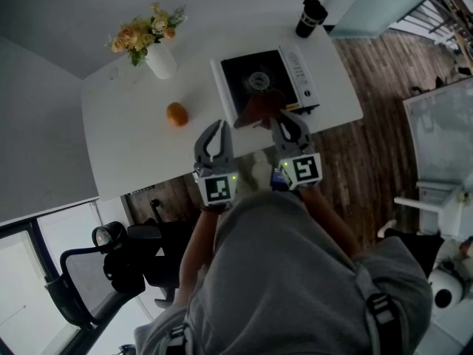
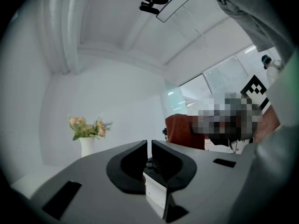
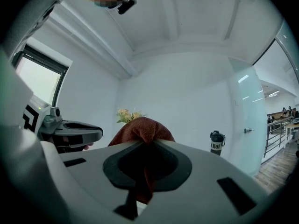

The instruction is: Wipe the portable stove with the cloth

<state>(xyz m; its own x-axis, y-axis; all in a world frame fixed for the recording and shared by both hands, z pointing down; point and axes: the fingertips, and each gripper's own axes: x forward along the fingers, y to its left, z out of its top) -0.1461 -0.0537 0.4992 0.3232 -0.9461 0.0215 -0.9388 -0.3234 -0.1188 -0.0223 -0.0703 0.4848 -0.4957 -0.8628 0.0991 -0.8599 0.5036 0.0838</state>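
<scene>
Right gripper (image 3: 148, 146) clamped on the reddish-brown cloth (image 1: 255, 108), which we see over the portable stove's (image 1: 259, 80) near side, by the desk's (image 1: 133, 139) near right corner. Left gripper (image 2: 149, 148) jaws nearly together, empty. We judge wiping barely begun; the whole top is left.

My forearms reach forward side by side. My left gripper (image 1: 215, 130) points level, its jaws almost together with nothing between them. My right gripper (image 1: 283, 118) tips slightly down, clamped on the cloth (image 1: 256, 109).
</scene>
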